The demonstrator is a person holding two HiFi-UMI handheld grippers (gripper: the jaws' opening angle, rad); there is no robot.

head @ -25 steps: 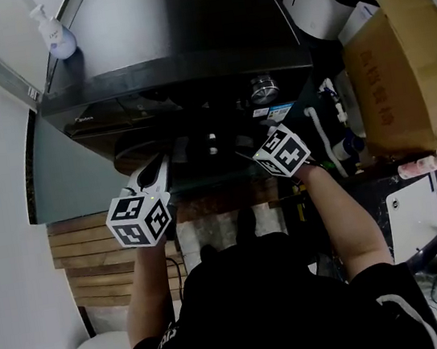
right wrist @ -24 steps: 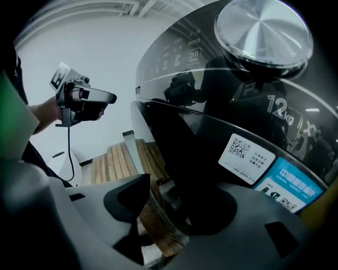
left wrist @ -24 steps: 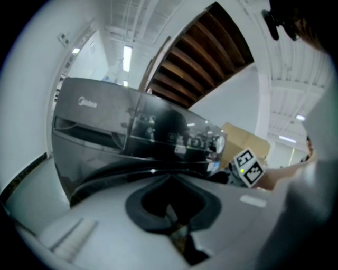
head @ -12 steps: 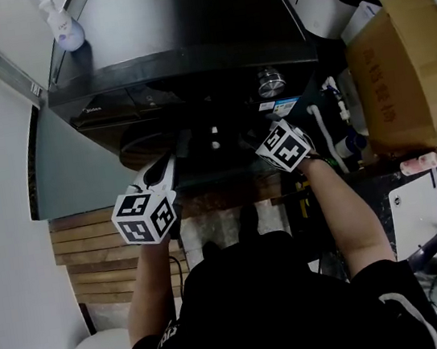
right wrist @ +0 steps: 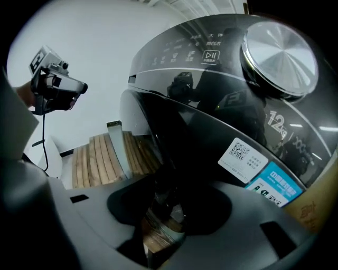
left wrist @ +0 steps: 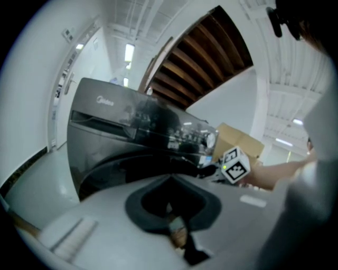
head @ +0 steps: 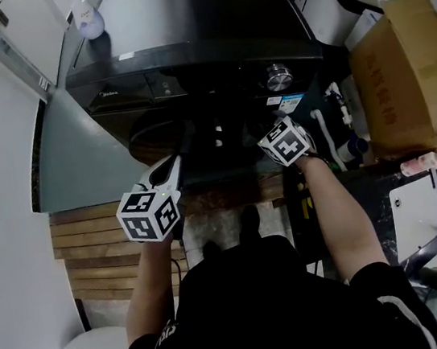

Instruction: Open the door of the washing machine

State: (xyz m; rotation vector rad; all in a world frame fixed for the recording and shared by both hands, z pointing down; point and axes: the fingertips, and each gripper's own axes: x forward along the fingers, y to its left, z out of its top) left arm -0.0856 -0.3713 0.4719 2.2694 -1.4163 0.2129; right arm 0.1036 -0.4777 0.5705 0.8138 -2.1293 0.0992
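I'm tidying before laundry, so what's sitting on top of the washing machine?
A white pump bottle stands on the washing machine, at the top's back left corner. The top's far edge runs out of the head view, so anything there goes unseen.

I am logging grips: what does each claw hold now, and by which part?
Right claw: the door, by its rim, which stands between jaws that have just been closing. Left claw: shut, empty.

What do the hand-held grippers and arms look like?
The left hand-held gripper and right hand-held gripper each have a grey body and a white cube with black square markers. The person wears a black short-sleeved top. The right jaws have just opened slightly, the edge of the dark washing machine door between them.
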